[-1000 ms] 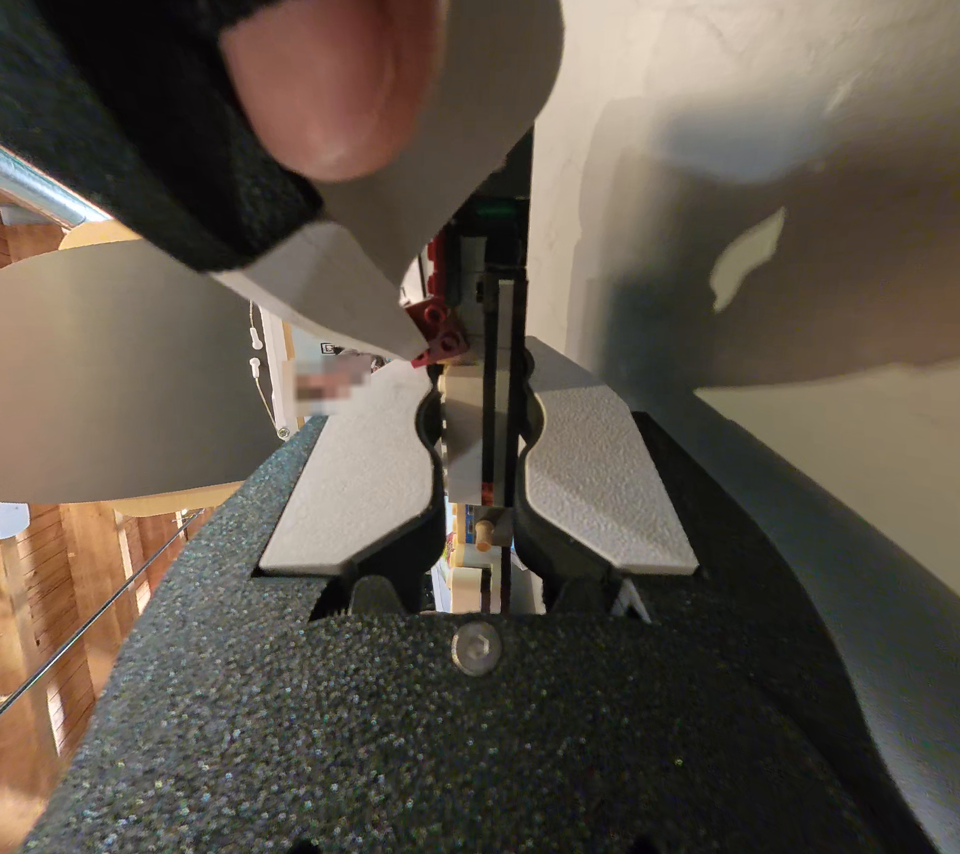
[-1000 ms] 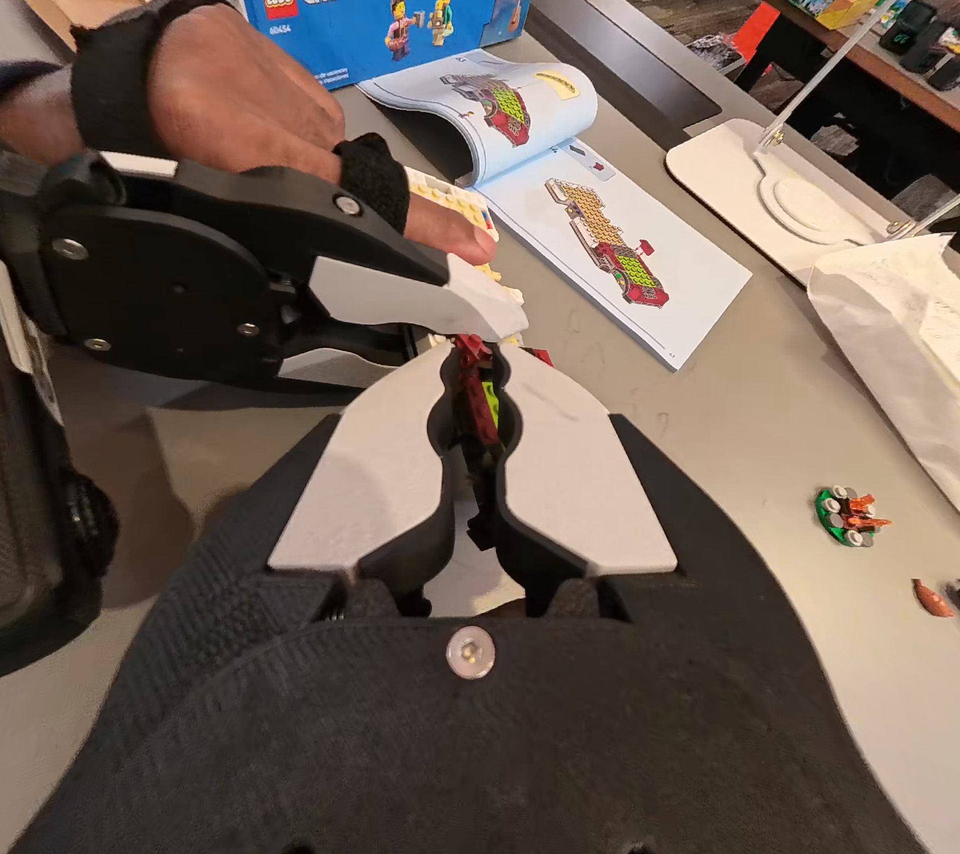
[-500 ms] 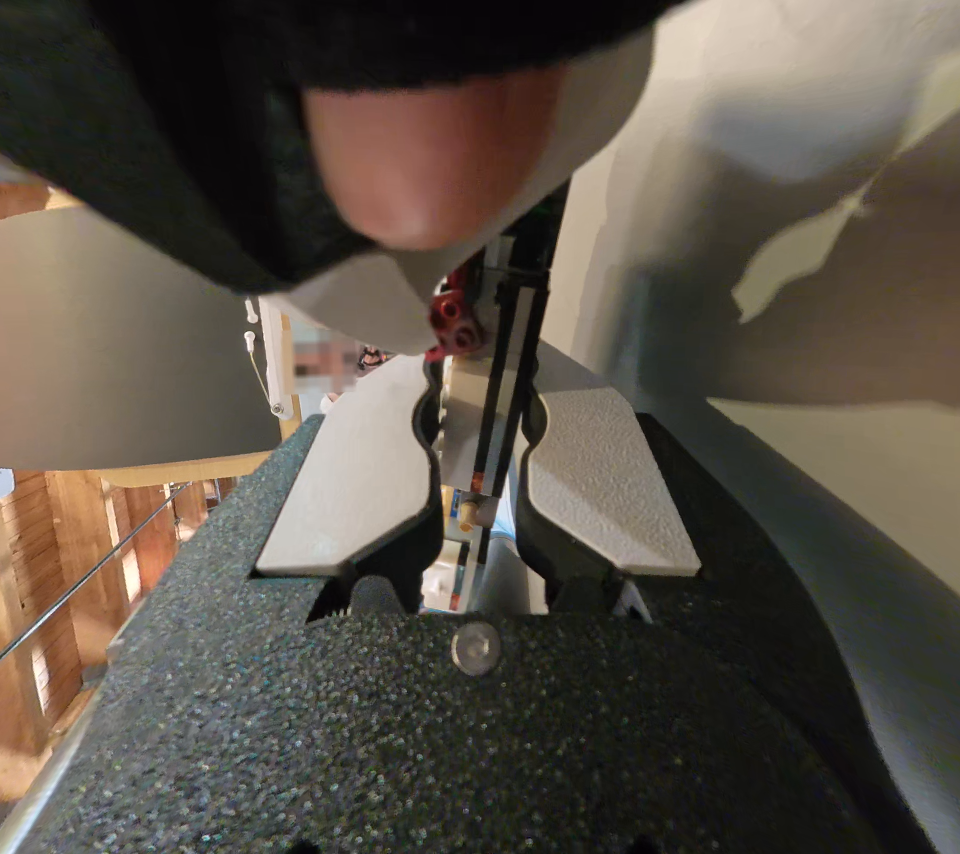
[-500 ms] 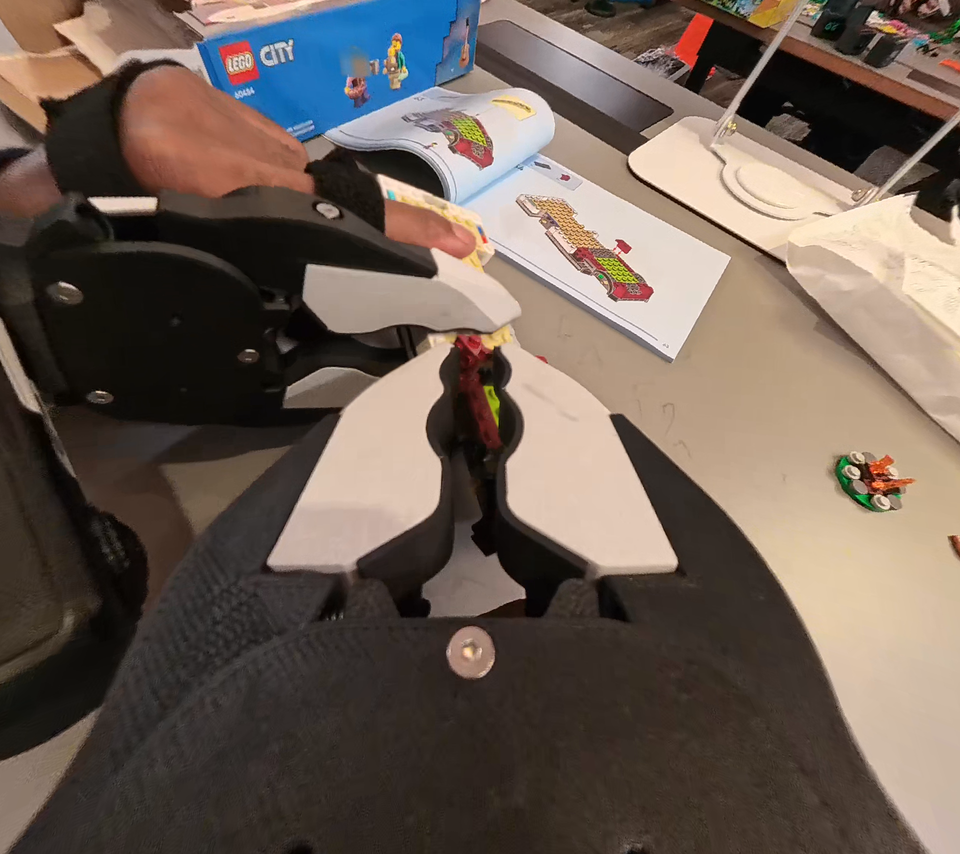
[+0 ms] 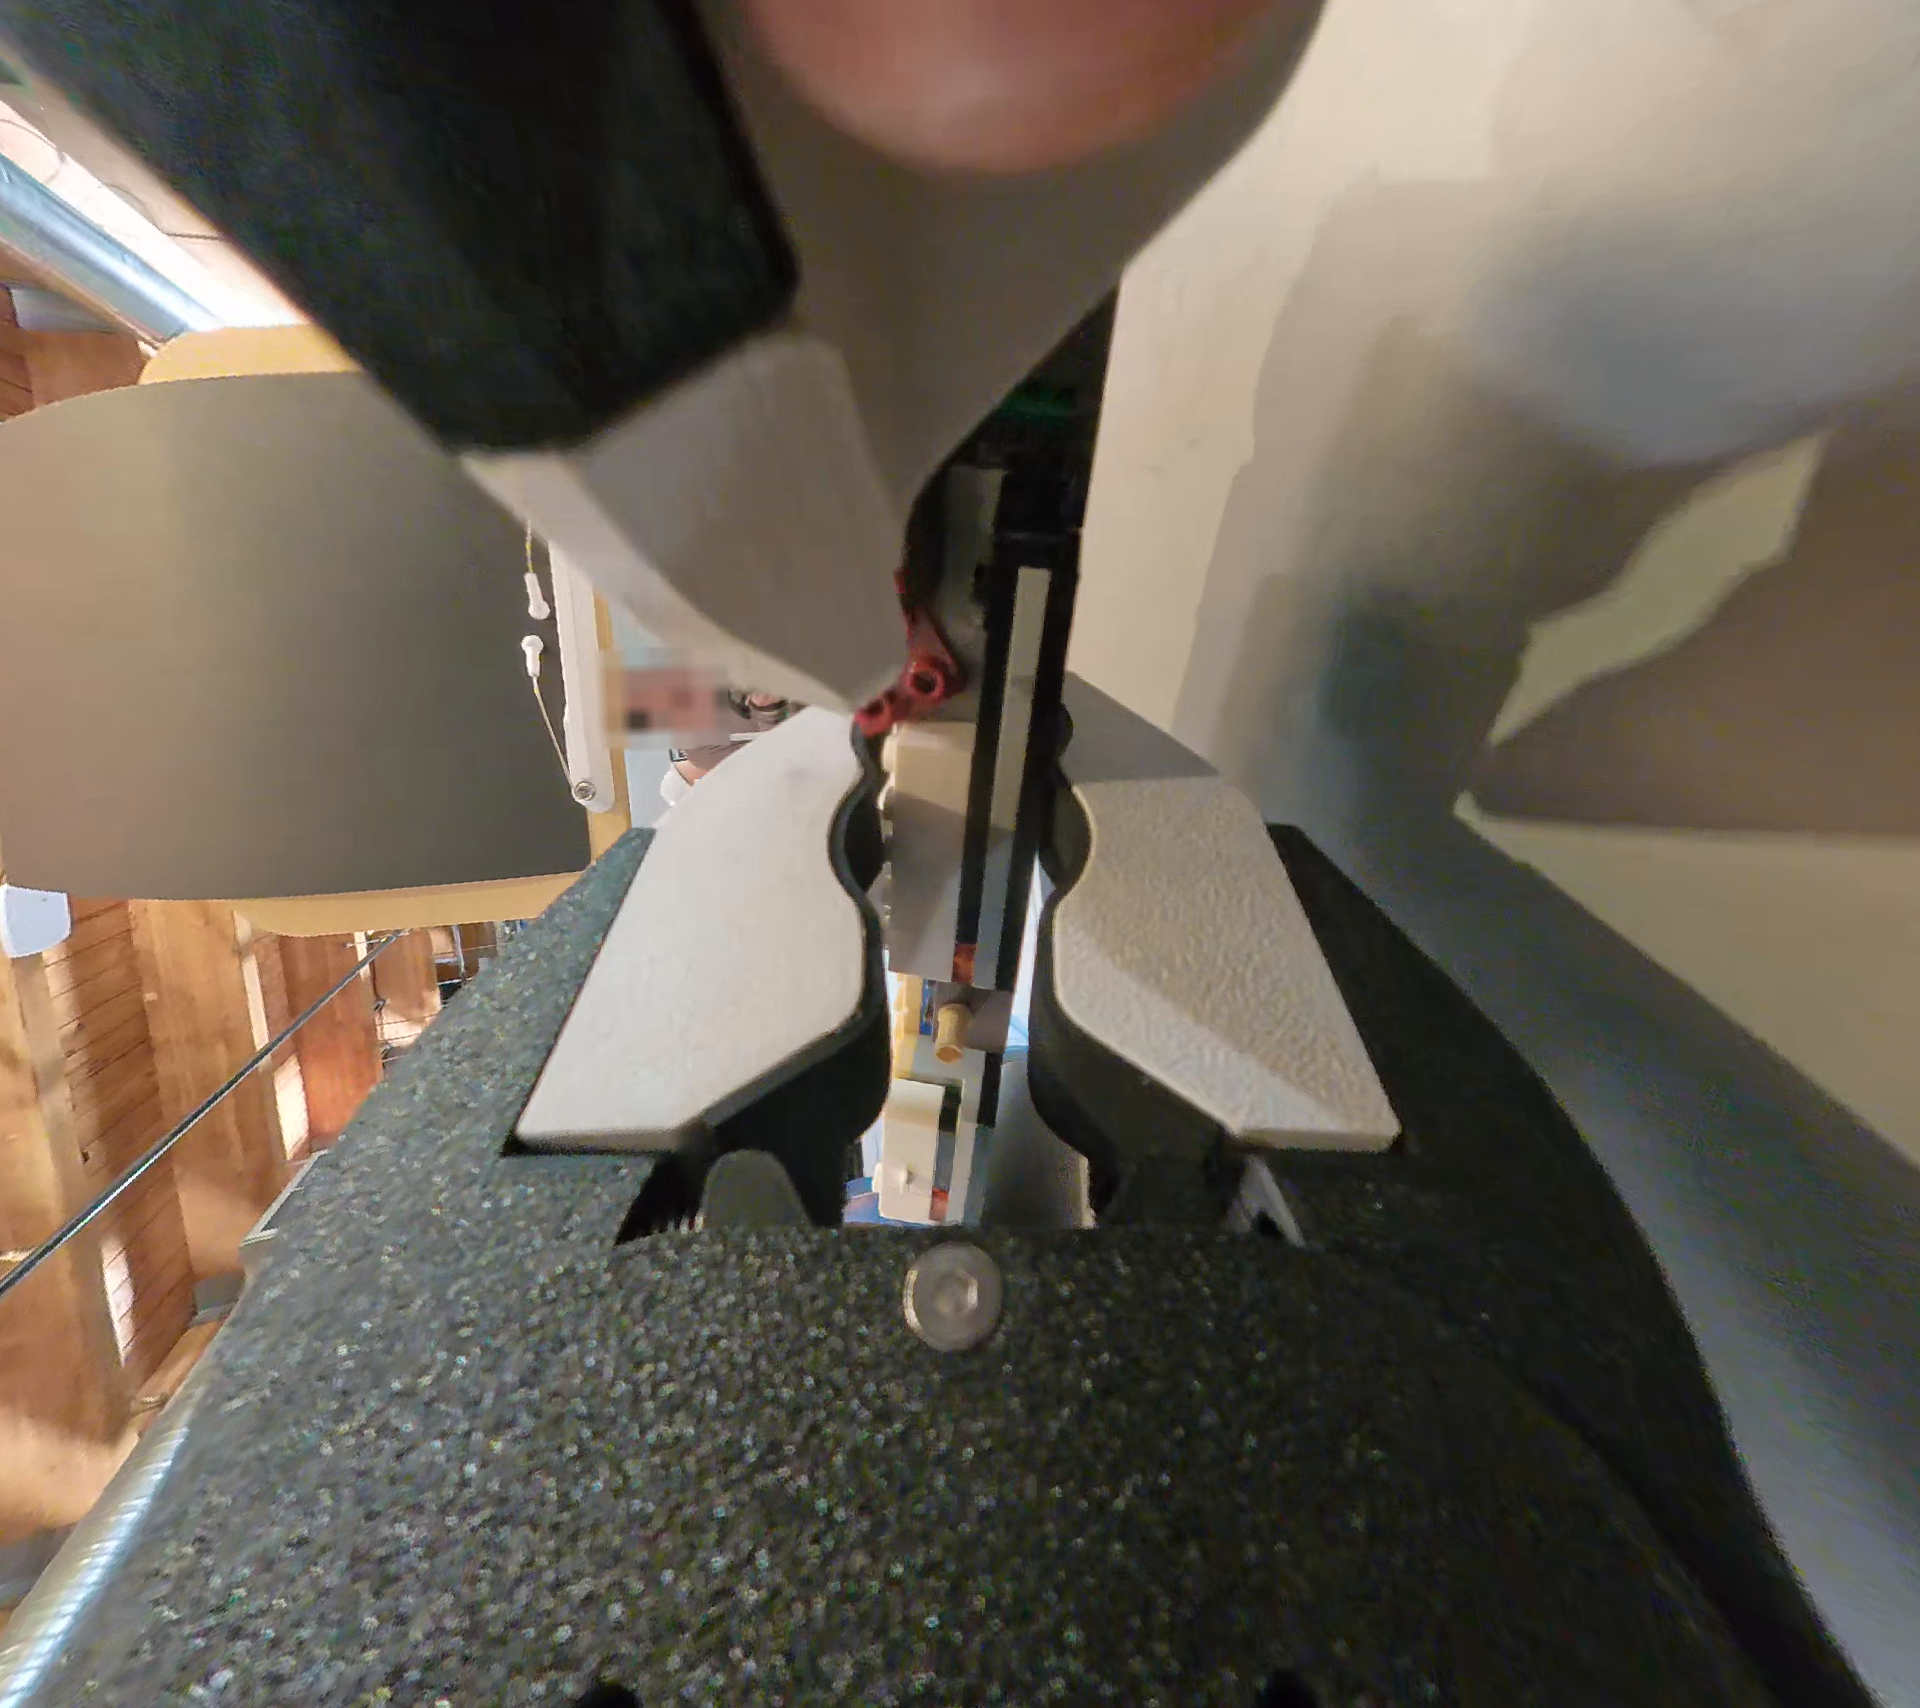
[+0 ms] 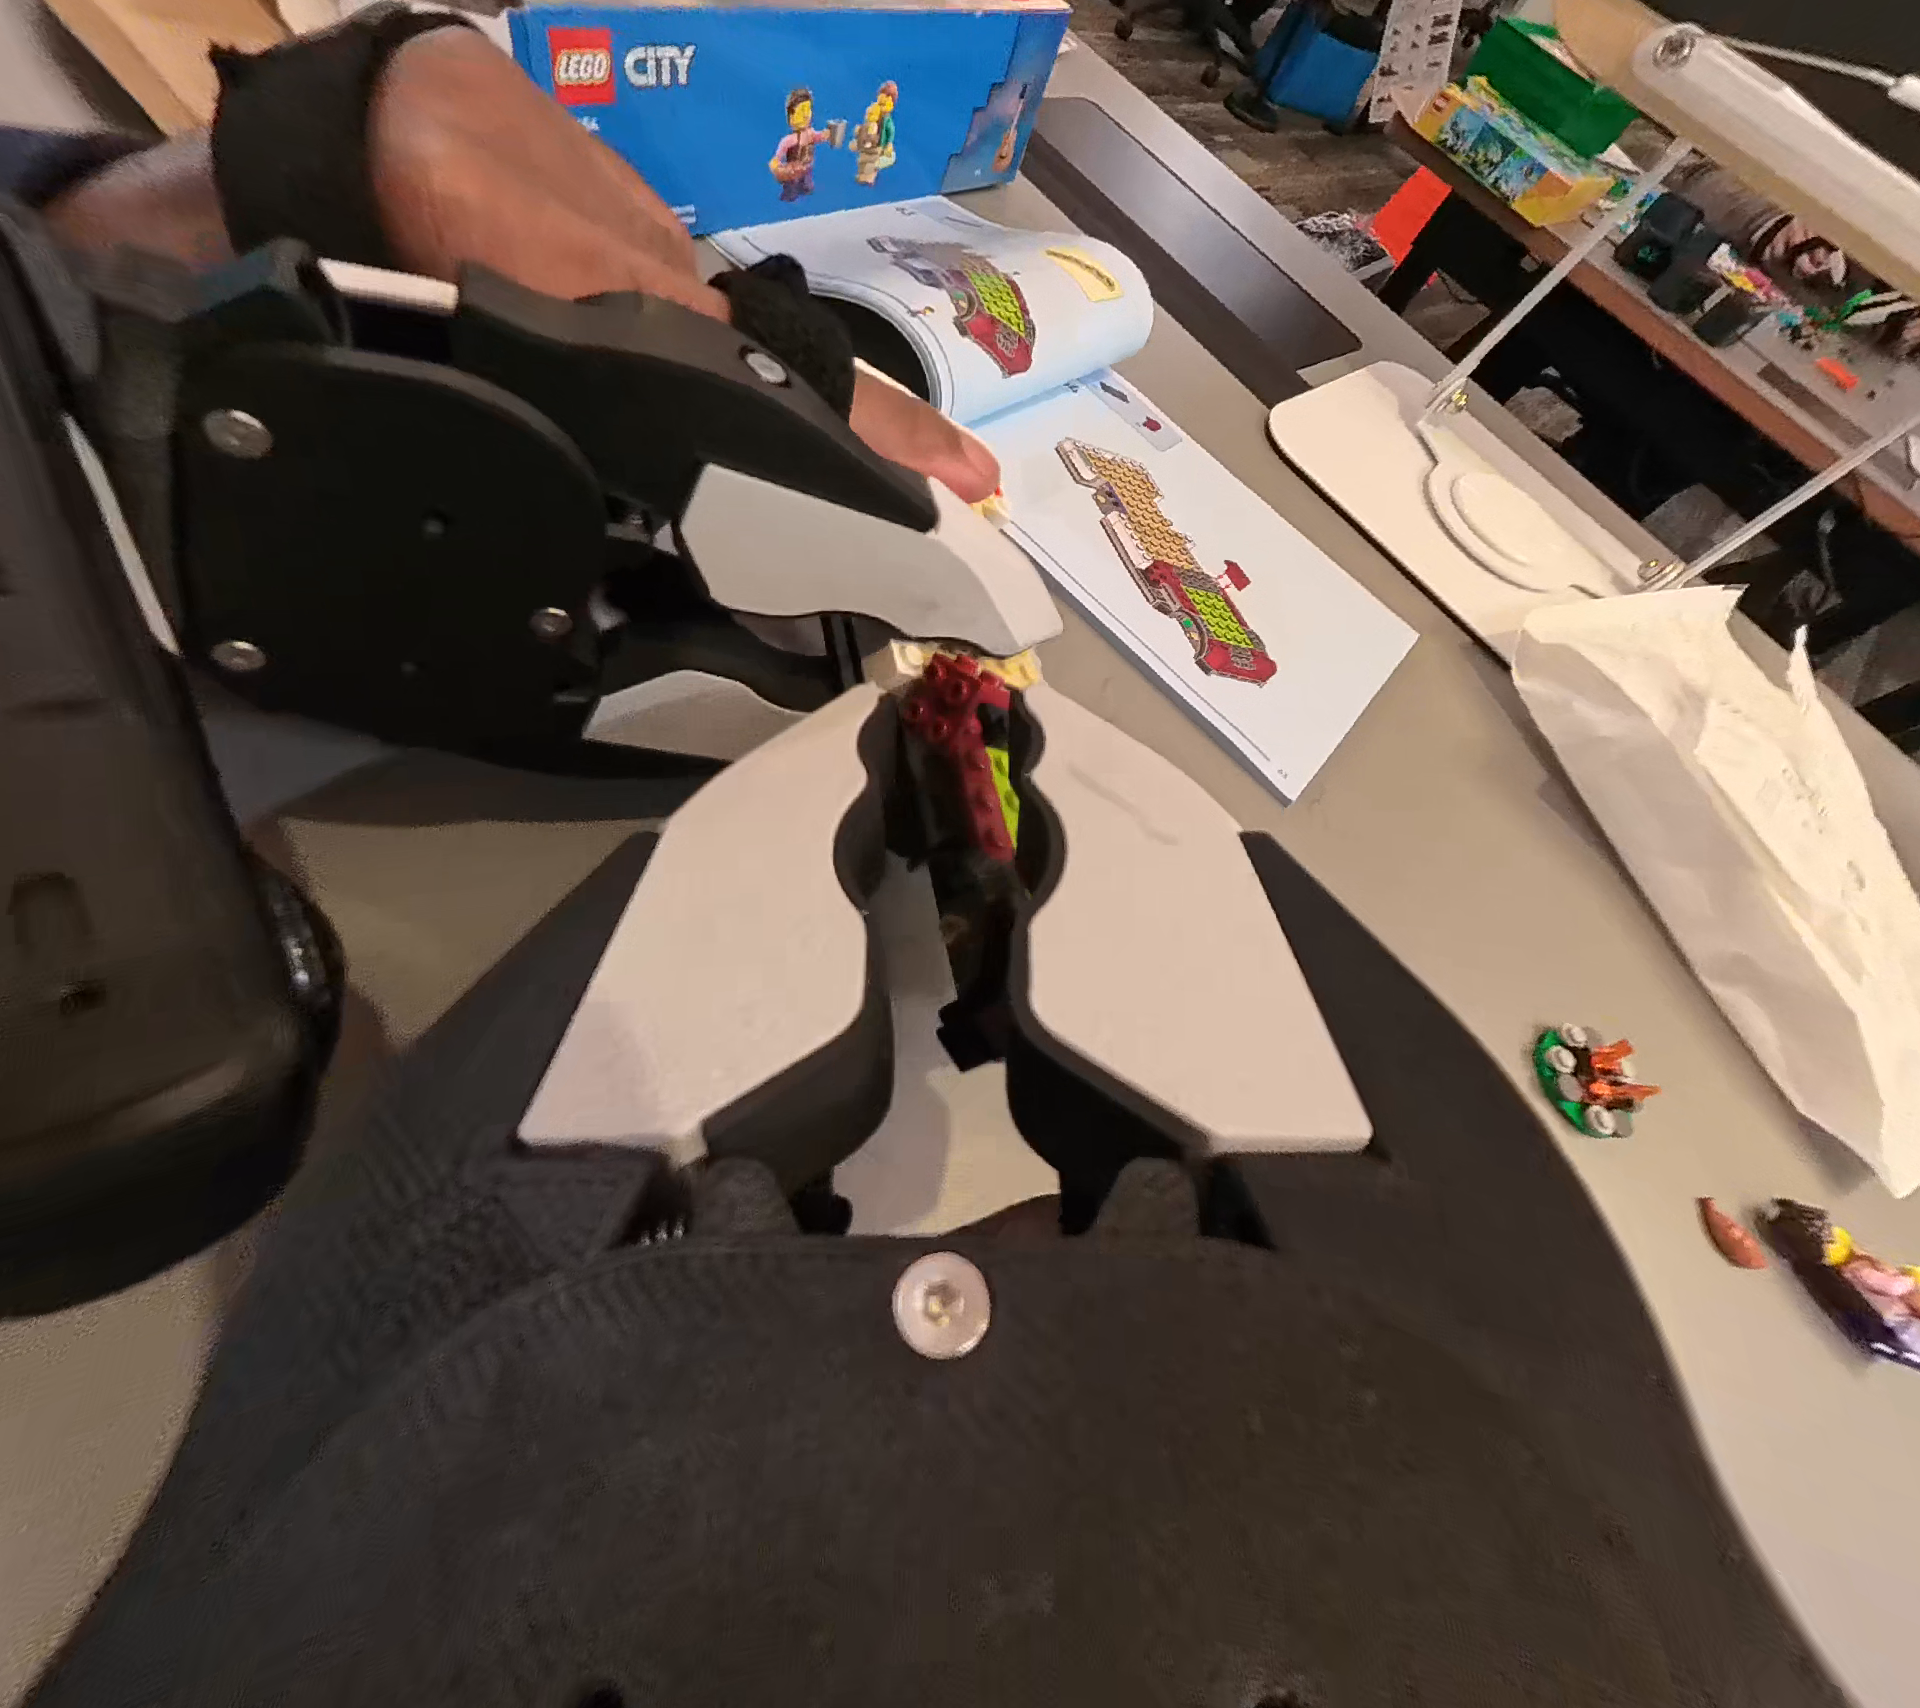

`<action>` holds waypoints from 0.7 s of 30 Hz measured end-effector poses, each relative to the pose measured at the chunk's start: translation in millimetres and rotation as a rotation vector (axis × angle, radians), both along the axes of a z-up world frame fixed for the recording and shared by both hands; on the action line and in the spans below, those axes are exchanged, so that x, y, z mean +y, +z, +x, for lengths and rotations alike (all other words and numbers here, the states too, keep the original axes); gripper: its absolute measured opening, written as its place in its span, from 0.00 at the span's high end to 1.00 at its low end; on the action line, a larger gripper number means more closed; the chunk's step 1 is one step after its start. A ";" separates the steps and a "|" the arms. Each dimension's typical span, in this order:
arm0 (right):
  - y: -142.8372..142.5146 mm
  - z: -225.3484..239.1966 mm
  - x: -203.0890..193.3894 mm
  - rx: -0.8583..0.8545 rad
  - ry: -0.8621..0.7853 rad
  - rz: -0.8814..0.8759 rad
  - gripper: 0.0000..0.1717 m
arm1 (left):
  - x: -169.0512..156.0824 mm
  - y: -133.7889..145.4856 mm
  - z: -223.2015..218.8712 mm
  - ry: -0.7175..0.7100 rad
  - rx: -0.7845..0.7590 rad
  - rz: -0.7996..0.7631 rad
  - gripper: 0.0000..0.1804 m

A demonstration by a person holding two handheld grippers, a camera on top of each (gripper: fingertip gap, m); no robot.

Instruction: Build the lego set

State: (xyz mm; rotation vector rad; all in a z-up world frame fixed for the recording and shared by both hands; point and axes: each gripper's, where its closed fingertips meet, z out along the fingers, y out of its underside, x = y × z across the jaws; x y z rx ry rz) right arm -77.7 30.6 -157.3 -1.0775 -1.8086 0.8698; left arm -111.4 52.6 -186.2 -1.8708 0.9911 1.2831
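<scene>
Your right gripper [image 6: 951,702] is closed on a brick model [image 6: 961,785], dark red with a lime-green panel and black parts. Both grey fingers [image 6: 748,920] sit tight against its sides, with only a narrow gap between them, filled by the model. The model runs lengthwise down the slot between the fingers, and its studded dark red end pokes out at the tips.

Your left gripper [image 6: 935,650] comes in from the left of that view, held by your gloved left hand [image 6: 468,183], and meets the right one tip to tip. Its upper finger [image 6: 862,557] lies over a pale cream section at the model's far end, with your fingertip resting on top.

From the left wrist, the left gripper [image 5: 961,785] is clamped on that same model: a cream block and a thin black-and-grey plate [image 5: 1003,754] stand edge-on between the fingers, which are a little apart and hug them on both sides. A finger of the right gripper [image 5: 758,557] crosses just above, its tip beside a small dark red piece [image 5: 920,687].

The model is held off the table [image 6: 1455,879], between the two grippers. Behind it lie an open booklet [image 6: 1195,578] and a blue box [image 6: 790,100]. To the right are a white paper bag [image 6: 1714,827] and a small green piece [image 6: 1590,1082].
</scene>
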 end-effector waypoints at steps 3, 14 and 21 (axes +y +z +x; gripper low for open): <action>-2.6 2.2 -2.3 -0.018 0.010 0.033 0.90 | 0.4 -0.2 0.7 -0.005 0.000 -0.001 0.85; -13.8 7.5 -10.0 -0.071 0.079 0.135 0.90 | 0.6 -1.6 1.7 -0.025 0.021 -0.018 0.85; -5.8 13.0 -8.5 -0.045 0.155 0.189 0.89 | 0.9 0.1 3.6 -0.046 0.028 -0.017 0.86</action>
